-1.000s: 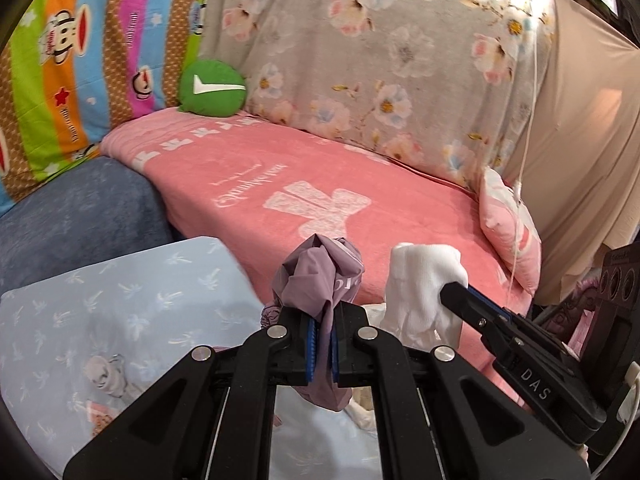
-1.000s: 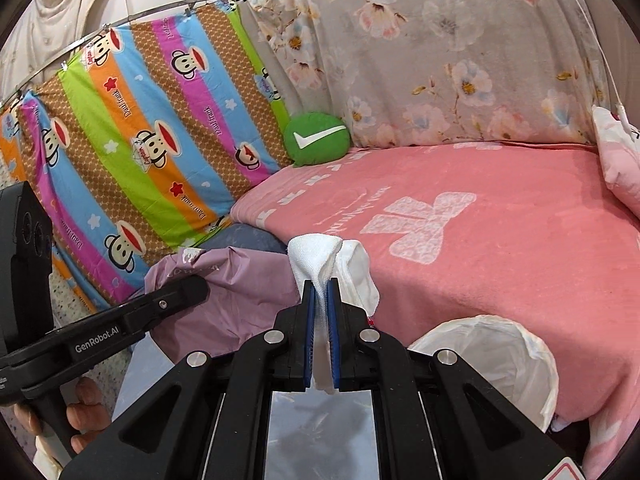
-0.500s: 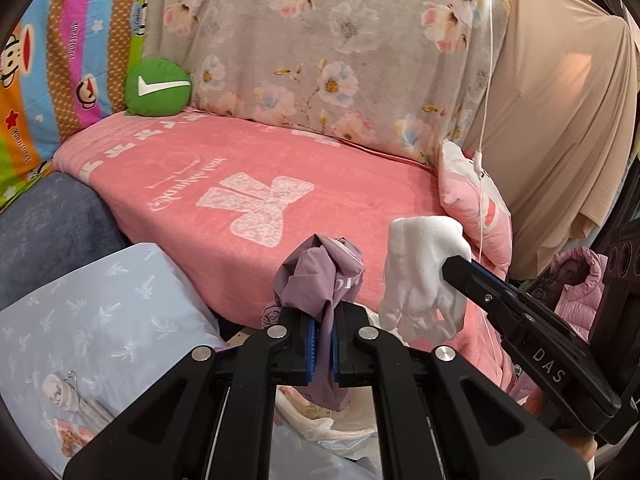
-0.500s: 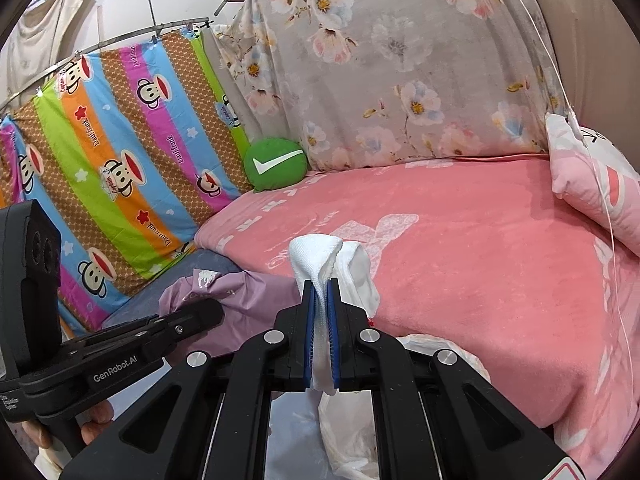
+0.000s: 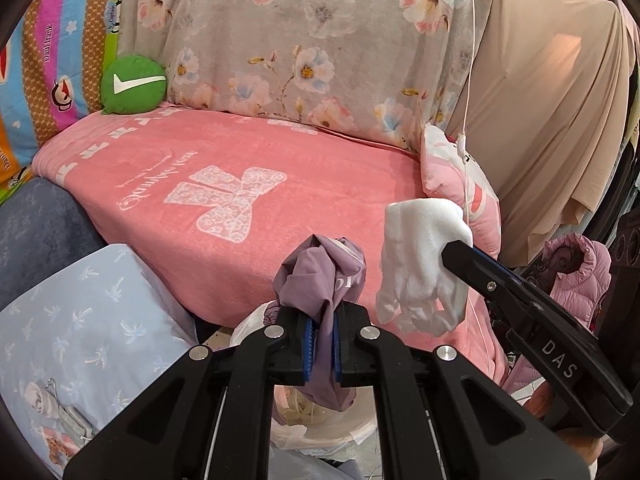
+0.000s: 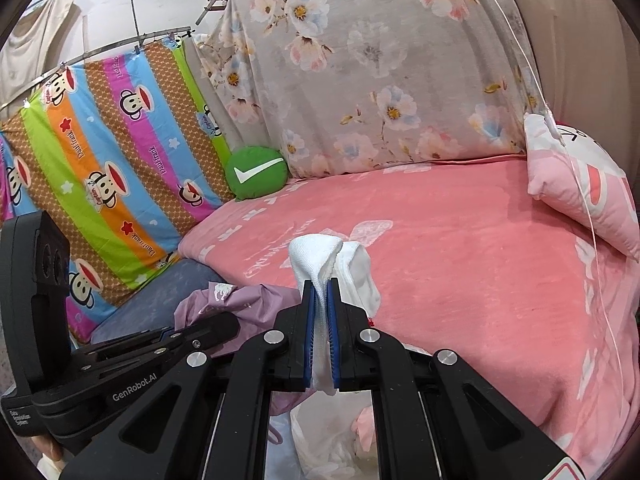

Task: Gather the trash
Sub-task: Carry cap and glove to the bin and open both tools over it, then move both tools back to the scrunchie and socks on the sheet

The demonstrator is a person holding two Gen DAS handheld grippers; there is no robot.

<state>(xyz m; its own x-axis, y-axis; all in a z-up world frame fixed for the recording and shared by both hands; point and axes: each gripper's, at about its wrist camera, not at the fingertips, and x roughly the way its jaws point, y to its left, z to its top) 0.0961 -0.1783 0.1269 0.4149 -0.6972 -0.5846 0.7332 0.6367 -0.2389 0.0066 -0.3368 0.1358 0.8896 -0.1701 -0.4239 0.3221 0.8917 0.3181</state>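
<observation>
A: Purple cloth (image 5: pixel 320 280) is pinched between the blue pads (image 5: pixel 307 354) of the left gripper (image 5: pixel 322 350); jaws closed on it, one bunch pushed out above the tips, a tail hung below them.

B: Confirmed. Under that tail a white trash bag (image 5: pixel 256 320) is seen, mouth open, just below the jaws. What is held further right?

A: White cloth (image 6: pixel 332 256) is clamped in the right gripper (image 6: pixel 320 334), jaws shut on it, folds bulged above the tips and a strip trailed below. In the left wrist view it is seen just right of the purple cloth, apart from it.

B: Noted. Behind both jaws a pink blanket (image 6: pixel 460 264) is spread; a green cushion (image 6: pixel 256 172) is set far back on the left, a pink pillow (image 6: pixel 580 188) at the right.
</observation>
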